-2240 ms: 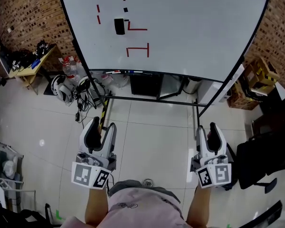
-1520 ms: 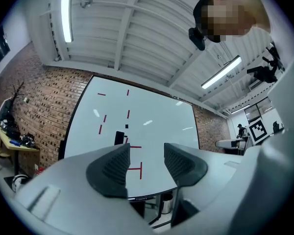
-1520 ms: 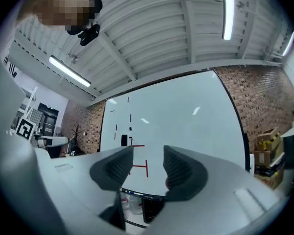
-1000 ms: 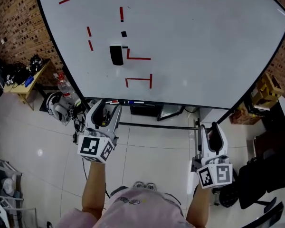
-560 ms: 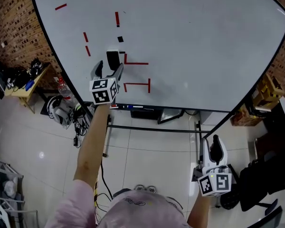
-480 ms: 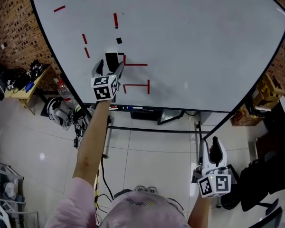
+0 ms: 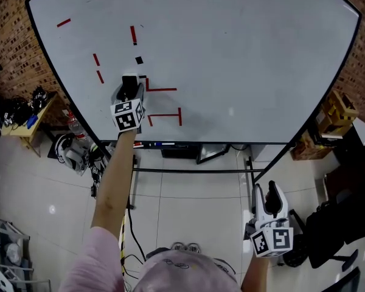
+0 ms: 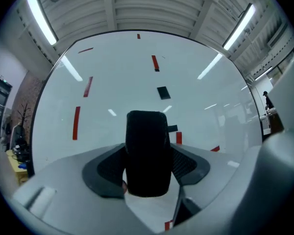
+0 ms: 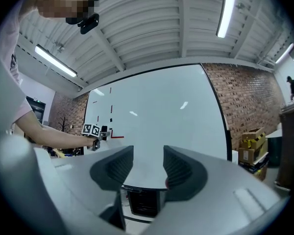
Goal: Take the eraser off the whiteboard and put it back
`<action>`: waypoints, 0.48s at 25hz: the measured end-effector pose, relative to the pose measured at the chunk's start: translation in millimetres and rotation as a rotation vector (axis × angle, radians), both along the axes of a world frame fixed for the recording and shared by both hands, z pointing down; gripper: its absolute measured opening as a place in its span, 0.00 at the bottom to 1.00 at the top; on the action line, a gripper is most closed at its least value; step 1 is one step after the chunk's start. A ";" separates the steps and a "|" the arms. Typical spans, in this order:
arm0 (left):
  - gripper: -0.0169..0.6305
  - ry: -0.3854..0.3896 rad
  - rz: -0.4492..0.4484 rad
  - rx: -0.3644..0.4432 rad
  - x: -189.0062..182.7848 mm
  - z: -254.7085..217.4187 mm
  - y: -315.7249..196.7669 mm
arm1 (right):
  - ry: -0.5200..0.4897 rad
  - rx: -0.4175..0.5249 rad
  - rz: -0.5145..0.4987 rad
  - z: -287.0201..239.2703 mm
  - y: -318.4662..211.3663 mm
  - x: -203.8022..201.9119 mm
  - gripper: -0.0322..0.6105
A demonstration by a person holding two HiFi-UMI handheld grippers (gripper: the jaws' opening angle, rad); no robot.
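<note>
The black eraser (image 7: 129, 81) clings upright to the whiteboard (image 7: 243, 53), left of the red line marks (image 7: 161, 90). My left gripper (image 7: 129, 89) reaches level up to it at arm's length. Its jaws have just been closing, and in the left gripper view both pads (image 8: 110, 168) lie against the sides of the eraser (image 8: 147, 146), which still sits against the board. My right gripper (image 7: 269, 190) hangs low at the lower right, far from the board. In the right gripper view the right gripper (image 9: 148, 163) is open with nothing between its fingers.
A small black square (image 7: 139, 60) and several red strokes mark the board. Markers lie in the tray (image 7: 164, 143) under it, above the stand's crossbar (image 7: 188, 170). A cluttered table (image 7: 24, 111) stands left; cardboard boxes (image 7: 334, 111) and a black chair (image 7: 347, 205) stand right.
My left gripper rose from waist height to the board, opened wide around the eraser and closed onto it. My right gripper sank a little.
</note>
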State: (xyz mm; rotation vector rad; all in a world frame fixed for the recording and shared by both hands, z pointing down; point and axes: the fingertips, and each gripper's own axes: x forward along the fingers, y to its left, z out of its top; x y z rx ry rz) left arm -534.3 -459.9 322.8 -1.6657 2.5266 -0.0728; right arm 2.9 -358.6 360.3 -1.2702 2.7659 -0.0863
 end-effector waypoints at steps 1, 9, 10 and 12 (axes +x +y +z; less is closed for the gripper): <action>0.43 0.004 0.013 -0.004 -0.4 -0.1 2.4 | 0.000 -0.001 0.000 0.2 0.1 0.2 0.34; 0.43 0.000 0.100 0.056 44.5 3.1 65.0 | -0.002 0.005 -0.037 -5.1 8.0 -8.6 0.34; 0.43 0.006 0.131 0.113 66.7 -2.7 96.0 | -0.003 0.008 -0.039 -6.9 9.5 -8.2 0.34; 0.43 0.008 0.177 0.198 115.7 -12.5 163.0 | -0.005 0.012 -0.044 -10.4 10.3 -6.0 0.34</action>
